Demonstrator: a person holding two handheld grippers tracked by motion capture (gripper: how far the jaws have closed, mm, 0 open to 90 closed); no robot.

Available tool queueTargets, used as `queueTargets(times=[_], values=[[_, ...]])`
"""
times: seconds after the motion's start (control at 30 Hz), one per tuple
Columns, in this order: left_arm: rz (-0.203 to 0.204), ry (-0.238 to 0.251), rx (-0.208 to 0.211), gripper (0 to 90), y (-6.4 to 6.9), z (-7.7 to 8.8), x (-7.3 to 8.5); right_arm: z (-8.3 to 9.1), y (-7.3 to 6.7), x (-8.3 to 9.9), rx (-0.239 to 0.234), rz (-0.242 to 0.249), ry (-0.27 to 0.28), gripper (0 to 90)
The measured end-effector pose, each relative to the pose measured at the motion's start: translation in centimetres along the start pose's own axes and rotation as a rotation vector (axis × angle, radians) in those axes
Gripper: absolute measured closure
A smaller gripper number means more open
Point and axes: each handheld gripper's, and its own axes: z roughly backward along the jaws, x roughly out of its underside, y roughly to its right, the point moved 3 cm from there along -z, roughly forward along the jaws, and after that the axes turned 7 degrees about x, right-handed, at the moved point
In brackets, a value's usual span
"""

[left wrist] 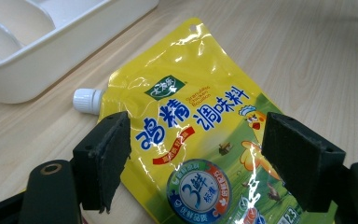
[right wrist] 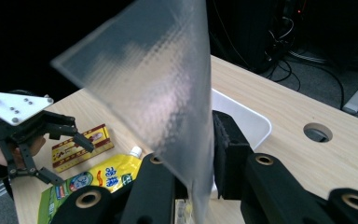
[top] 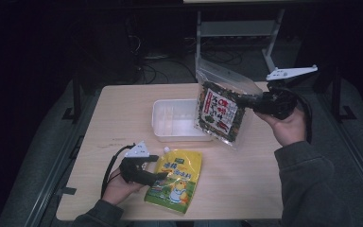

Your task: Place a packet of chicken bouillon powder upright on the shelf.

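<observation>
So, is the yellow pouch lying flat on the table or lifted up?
Lying flat. The yellow pouch rests face up on the table, its white cap on the wood; the left claw is open over it.

A white divided tray (top: 170,124) sits mid-tabletop (top: 123,113). A small red-and-yellow packet (right wrist: 80,145) lies flat near the edge. Cables (top: 160,71) tangle on the dark floor beyond.

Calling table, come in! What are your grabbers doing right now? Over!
Right gripper shut on clear zip bag of snacks, lifted. Left gripper open over yellow spouted pouch. White tray below bag.
</observation>
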Motion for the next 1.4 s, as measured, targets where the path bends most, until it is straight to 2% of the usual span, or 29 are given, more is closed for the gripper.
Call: queueTargets(times=[0.33, 0.6, 0.87, 1.17, 1.4], values=[[0.009, 0.005, -0.003, 23.2, -0.2, 0.4, 0.4, -2.0, -0.2, -1.6, -0.006, 0.028, 0.004, 78.1], [0.01, 0.004, -0.012, 23.1, -0.4, 0.7, 0.6, -4.3, -0.6, -2.9, -0.024, 0.038, 0.022, 78.1], [0.011, 0.003, -0.012, 22.6, -0.6, 0.8, 0.7, -6.2, -0.7, -3.8, -0.012, 0.058, 0.022, 78.1], [0.017, 0.016, -0.013, 22.5, -0.8, 1.2, 0.7, -8.3, 0.2, -4.3, 0.024, 0.056, 0.02, 78.0], [0.017, 0.018, -0.013, 22.4, -0.9, 1.3, 0.8, -9.3, 0.8, -4.5, 0.029, 0.055, 0.027, 78.0]])
